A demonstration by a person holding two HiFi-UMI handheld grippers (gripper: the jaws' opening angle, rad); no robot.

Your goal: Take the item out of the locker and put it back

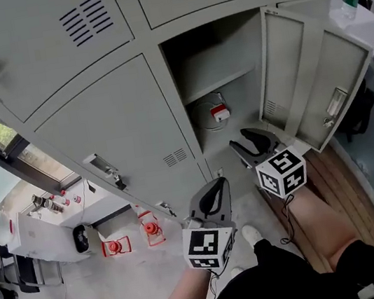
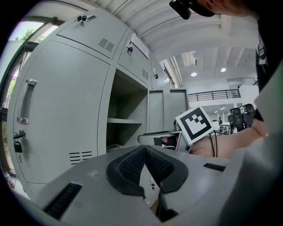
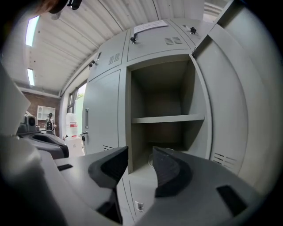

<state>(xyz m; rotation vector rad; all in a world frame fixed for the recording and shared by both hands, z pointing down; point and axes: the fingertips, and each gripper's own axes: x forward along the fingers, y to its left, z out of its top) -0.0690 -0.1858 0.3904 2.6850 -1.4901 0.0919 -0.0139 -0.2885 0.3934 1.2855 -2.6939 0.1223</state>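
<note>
Inside locker (image 1: 219,51), red-white item (image 1: 220,112), long axis unclear.

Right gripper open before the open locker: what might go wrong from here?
The right gripper is empty; the coiled cable lies flat under the shelf, so its jaws may catch just one loop and drag it. The open door hangs close beside that gripper and might get knocked.

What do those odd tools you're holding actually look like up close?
Each hand carries a pale grey plastic gripper: the left gripper and right gripper have two fingers lined with black ribbed pads. Behind each sits a white cube with black square markers, trailing a thin black cable.
</note>
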